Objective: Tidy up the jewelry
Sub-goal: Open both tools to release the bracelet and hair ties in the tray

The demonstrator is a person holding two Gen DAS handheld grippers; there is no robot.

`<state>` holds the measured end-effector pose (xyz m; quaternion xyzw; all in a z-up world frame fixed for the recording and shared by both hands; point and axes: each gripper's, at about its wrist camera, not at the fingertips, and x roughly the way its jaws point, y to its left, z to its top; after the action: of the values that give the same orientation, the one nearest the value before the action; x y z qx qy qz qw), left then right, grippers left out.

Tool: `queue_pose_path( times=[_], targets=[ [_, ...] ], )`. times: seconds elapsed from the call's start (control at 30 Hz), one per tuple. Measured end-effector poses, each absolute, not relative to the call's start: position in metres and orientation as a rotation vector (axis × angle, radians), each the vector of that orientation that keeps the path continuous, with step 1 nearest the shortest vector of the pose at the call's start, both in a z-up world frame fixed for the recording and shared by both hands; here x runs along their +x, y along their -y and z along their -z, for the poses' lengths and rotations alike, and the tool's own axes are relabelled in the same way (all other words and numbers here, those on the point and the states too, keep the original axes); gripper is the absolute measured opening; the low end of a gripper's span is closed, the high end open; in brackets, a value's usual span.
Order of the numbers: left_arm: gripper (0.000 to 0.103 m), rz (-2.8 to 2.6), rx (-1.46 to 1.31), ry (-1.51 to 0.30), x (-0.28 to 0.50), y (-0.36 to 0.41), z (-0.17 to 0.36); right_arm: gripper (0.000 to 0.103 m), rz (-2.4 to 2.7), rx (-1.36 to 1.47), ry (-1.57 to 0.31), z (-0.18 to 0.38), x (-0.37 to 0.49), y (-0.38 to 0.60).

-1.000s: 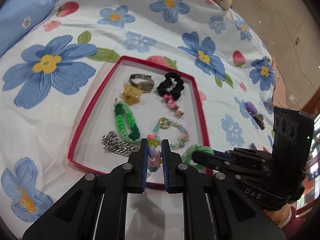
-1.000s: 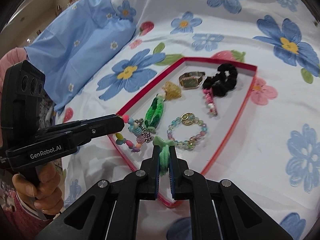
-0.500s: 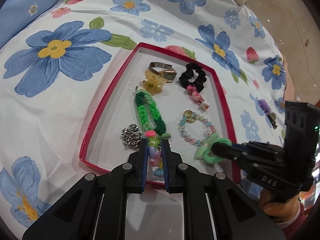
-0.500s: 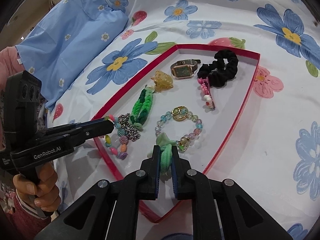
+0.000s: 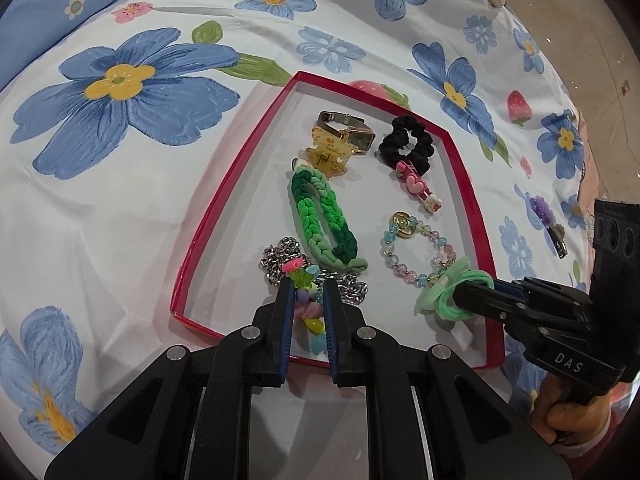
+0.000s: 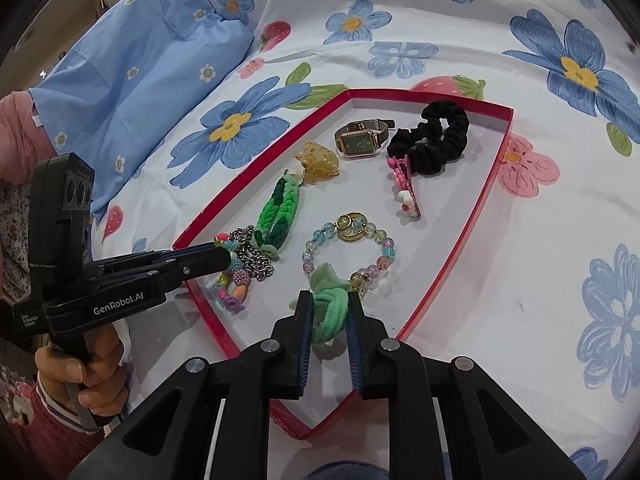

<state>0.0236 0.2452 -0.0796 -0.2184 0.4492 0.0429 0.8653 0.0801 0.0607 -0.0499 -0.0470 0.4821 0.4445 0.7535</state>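
Inside the red-rimmed tray [image 5: 236, 168], near its front edge: a colourful bead bracelet [image 5: 306, 304] clamped between the fingers of the left claw [image 5: 306, 300], draped beside a silver chain [image 5: 280, 258]. Just to the right, a mint-green hair tie [image 6: 330, 308] pinched in the right claw [image 6: 328, 312], touching the pastel glass-bead bracelet [image 6: 352, 248] with its gold charm. Further back in the tray: a braided green band [image 5: 322, 220], an amber claw clip [image 5: 330, 152] against a gold watch with a green face [image 6: 358, 142], a black scrunchie [image 6: 436, 136], and a pink character hair clip [image 5: 418, 186] just in front of it. Under the tray, a white bedsheet [image 5: 120, 200] printed with blue flowers and strawberries. Off to the right on the sheet, well apart from the tray, a purple flower clip [image 5: 546, 214]. At far left, a blue pillow [image 6: 132, 68].
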Motion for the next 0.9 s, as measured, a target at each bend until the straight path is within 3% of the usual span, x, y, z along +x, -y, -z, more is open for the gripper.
queue_pose_path(
  times=[0.3, 0.5, 0.67, 0.8, 0.9],
  targets=[
    [0.012, -0.106, -0.445, -0.943, 0.021, -0.244, 0.077, 0.022, -0.965, -0.134, -1.030, 0.047, 0.077, -0.061],
    [0.017, -0.107, -0.448, -0.942, 0.021, -0.243, 0.075, 0.029, -0.969, -0.153, -1.011, 0.043, 0.072, -0.060],
    [0.025, -0.114, -0.446, -0.937, 0.018, -0.243, 0.072, 0.031, -0.959, -0.156, -0.997, 0.040, 0.070, -0.054],
    [0.026, -0.114, -0.447, -0.936, 0.017, -0.242, 0.070, 0.031, -0.961, -0.147, -0.996, 0.038, 0.071, -0.051],
    [0.034, -0.118, -0.441, -0.931, 0.015, -0.241, 0.068, 0.033, -0.959, -0.147, -0.987, 0.036, 0.069, -0.049]
  ],
)
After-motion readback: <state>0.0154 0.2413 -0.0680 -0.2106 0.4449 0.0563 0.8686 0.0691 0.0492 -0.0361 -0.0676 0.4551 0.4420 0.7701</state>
